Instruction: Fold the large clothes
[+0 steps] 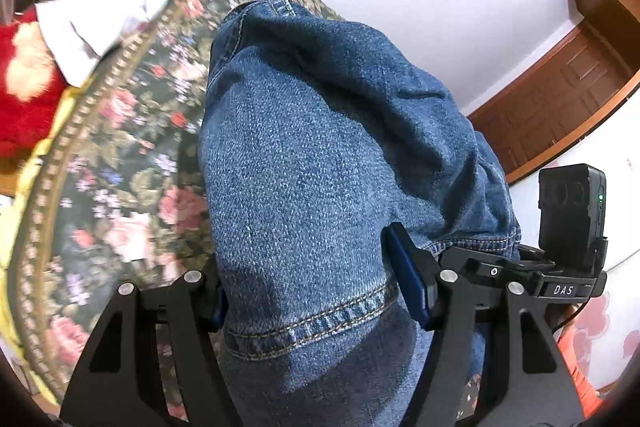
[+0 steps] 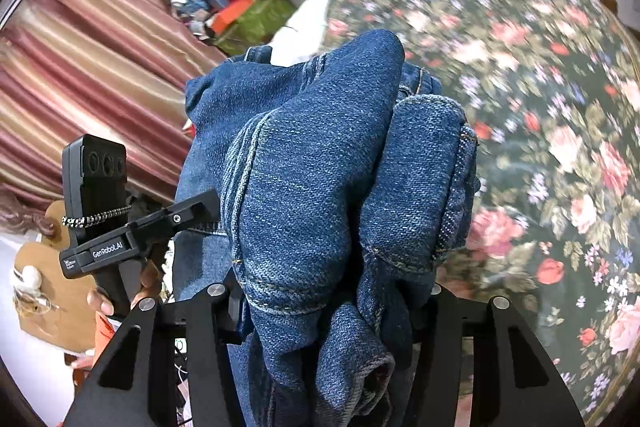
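Observation:
A pair of blue jeans (image 1: 320, 155) fills the left wrist view, lifted above a dark floral bedspread (image 1: 132, 155). My left gripper (image 1: 316, 291) is shut on the jeans at a stitched hem, its blue fingertips (image 1: 406, 275) pressing the denim from both sides. In the right wrist view the jeans (image 2: 320, 195) hang bunched in thick folds. My right gripper (image 2: 328, 303) is shut on the bunched denim, which hides its fingertips. The other hand-held gripper (image 2: 104, 227) shows at left, beside the cloth.
The floral bedspread (image 2: 540, 107) covers the bed at right. A white garment (image 1: 96, 15) and a red plush toy (image 1: 28, 83) lie at the bed's far left. A striped curtain (image 2: 92, 67), a cluttered pile (image 2: 240, 11) and a wooden door (image 1: 560, 99) stand around.

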